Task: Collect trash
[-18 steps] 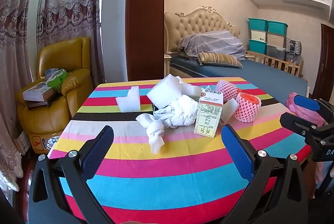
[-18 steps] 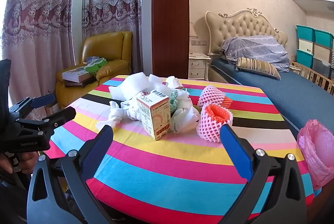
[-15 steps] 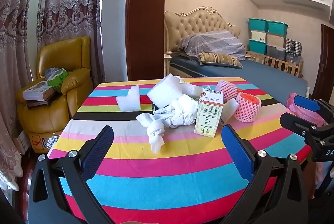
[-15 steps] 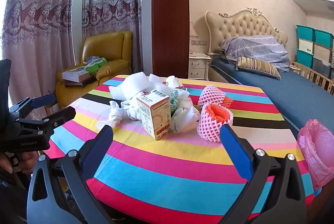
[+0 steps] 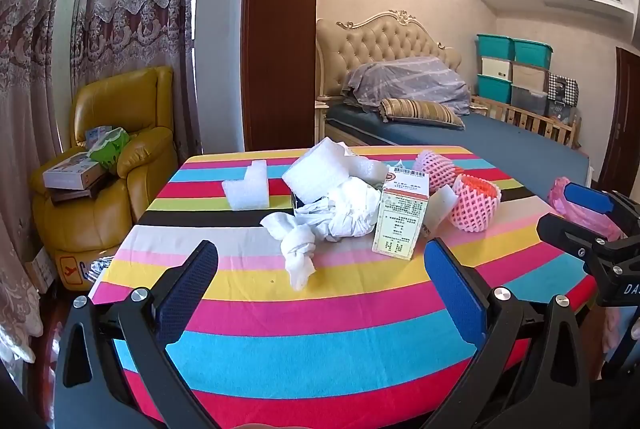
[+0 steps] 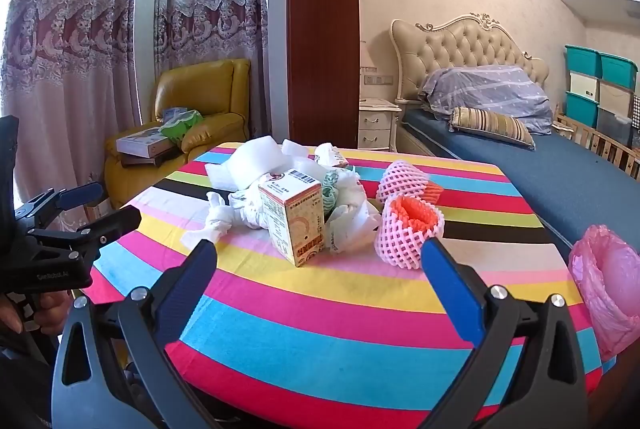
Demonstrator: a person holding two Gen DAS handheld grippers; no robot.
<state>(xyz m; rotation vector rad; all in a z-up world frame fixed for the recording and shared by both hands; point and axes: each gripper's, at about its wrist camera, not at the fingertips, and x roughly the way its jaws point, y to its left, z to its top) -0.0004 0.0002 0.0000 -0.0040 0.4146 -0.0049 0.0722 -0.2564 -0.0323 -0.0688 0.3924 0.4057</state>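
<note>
Still at the start: nothing collected yet, all trash lying on the striped multicolour tablecloth (image 5: 320, 309).
Left gripper (image 5: 320, 281): black frame with blue pads, spread wide, holding nothing, hovering over the near edge of the table.
Right gripper (image 6: 320, 277): same build, likewise spread wide and bare, poised short of the pile.
Trash pile: knotted white crumpled tissue (image 5: 298, 249) nearest the left gripper, upright small printed cardboard carton (image 6: 294, 219) just beside it, pink foam fruit net with orange lining (image 6: 406, 229) to the right, second pink net behind, white foam corner block (image 5: 246, 187) apart at the far left.
Likely destination: pink plastic bag (image 6: 608, 281) hanging off the table's right edge, near the right gripper.
Next move, judged: advance one gripper onto the closest piece, close gently on soft material, avoid toppling the carton.
</note>
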